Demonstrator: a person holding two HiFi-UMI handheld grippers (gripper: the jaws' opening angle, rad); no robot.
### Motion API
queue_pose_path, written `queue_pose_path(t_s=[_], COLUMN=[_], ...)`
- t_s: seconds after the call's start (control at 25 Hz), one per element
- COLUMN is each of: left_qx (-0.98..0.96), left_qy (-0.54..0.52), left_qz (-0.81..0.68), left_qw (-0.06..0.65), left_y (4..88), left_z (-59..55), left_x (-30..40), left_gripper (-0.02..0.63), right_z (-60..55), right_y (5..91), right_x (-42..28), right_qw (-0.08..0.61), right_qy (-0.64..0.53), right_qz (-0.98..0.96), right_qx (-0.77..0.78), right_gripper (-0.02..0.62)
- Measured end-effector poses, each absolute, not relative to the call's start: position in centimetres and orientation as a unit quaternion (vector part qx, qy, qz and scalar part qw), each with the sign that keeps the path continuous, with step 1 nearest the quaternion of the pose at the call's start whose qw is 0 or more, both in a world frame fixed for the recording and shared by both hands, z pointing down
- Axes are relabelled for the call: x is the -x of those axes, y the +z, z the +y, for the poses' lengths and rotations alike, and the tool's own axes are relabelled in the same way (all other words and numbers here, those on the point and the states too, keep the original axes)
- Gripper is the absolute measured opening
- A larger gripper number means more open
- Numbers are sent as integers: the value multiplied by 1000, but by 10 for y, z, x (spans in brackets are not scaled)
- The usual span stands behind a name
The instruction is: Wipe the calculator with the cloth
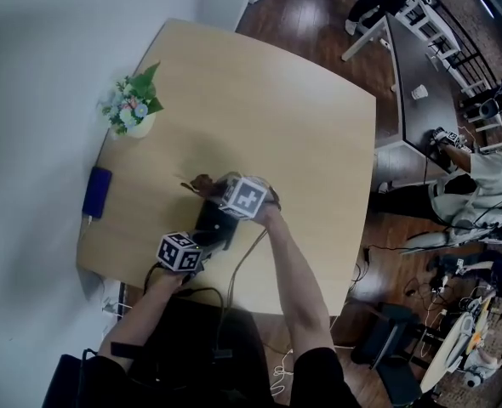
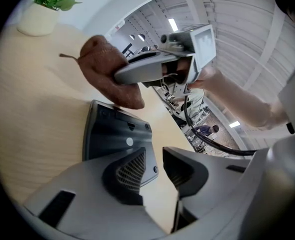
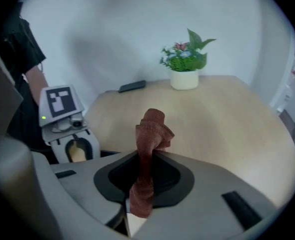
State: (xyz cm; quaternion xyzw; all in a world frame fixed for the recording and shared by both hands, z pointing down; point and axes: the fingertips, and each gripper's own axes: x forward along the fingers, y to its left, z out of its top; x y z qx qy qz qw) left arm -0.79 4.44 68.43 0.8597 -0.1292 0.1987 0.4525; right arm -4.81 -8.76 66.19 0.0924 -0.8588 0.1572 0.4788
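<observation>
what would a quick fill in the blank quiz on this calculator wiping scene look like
The right gripper is shut on a bunched brown ___.
The left gripper has its jaws ___, with the dark calculator at its left jaw.
A white pot of flowers stands on the light wooden ___.
Missing words: cloth; apart; table.

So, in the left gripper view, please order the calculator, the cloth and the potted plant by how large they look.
calculator and cloth: about equal, and the calculator is partly hidden, so I do not rank them.
potted plant: clearly smallest, but also farthest from the camera.
</observation>
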Motion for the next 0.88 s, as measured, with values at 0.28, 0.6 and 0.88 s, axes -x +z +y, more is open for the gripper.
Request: queue_pose_path(t_s=[0.28, 0.6, 0.88], left_qx=[-858, -858, -858], left_qy=[199, 201, 204], left_qz=[-131, -131, -130], left_qw=[454, 454, 454], left_y=[684, 684, 683], left_z=[46, 46, 46], left_x=[7, 8, 8], left_gripper=[92, 92, 87], right_z=[-57, -89, -102], right_y=[690, 711, 681], right_x=[62, 46, 34], right_qw=[518, 547, 510], right_qy=[175, 138, 132], right_qz=[-837, -823, -839], right_qx=[-25, -73, -134], right_gripper=[67, 67, 66])
